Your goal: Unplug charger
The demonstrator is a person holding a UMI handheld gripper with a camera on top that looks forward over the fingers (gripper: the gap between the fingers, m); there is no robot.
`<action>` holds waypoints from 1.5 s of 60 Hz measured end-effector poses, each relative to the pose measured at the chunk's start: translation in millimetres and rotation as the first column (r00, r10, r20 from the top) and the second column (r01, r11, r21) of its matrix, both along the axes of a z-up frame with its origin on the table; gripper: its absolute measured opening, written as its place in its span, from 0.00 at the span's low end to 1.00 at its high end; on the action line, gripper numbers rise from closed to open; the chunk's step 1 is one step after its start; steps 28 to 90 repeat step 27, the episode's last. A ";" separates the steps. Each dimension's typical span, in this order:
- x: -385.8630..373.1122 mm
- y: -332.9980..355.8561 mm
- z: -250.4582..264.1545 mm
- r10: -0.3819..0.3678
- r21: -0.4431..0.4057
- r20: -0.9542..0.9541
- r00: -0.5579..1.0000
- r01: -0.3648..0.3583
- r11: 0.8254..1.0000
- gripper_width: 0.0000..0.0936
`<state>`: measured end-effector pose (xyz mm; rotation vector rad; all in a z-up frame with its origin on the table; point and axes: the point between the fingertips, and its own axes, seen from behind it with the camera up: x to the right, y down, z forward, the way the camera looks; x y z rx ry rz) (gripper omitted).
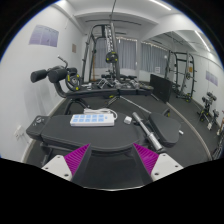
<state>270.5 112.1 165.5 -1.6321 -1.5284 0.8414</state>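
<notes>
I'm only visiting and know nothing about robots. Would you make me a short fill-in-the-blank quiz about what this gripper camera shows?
1. The gripper has its two pink-padded fingers standing ____, with nothing between them.
2. Just ahead of the fingers lies a white power strip on a ____ coloured surface.
3. The room beyond is full of ____ equipment, such as the cable machine.

Missing words: open; dark; gym
</notes>
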 end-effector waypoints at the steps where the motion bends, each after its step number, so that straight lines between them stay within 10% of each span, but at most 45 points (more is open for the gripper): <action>1: 5.6 -2.5 1.1 0.002 0.002 0.000 1.000 -0.002 1.000 0.92; 90: 61.1 -58.0 31.7 0.095 0.011 -0.048 0.994 -0.094 0.995 0.91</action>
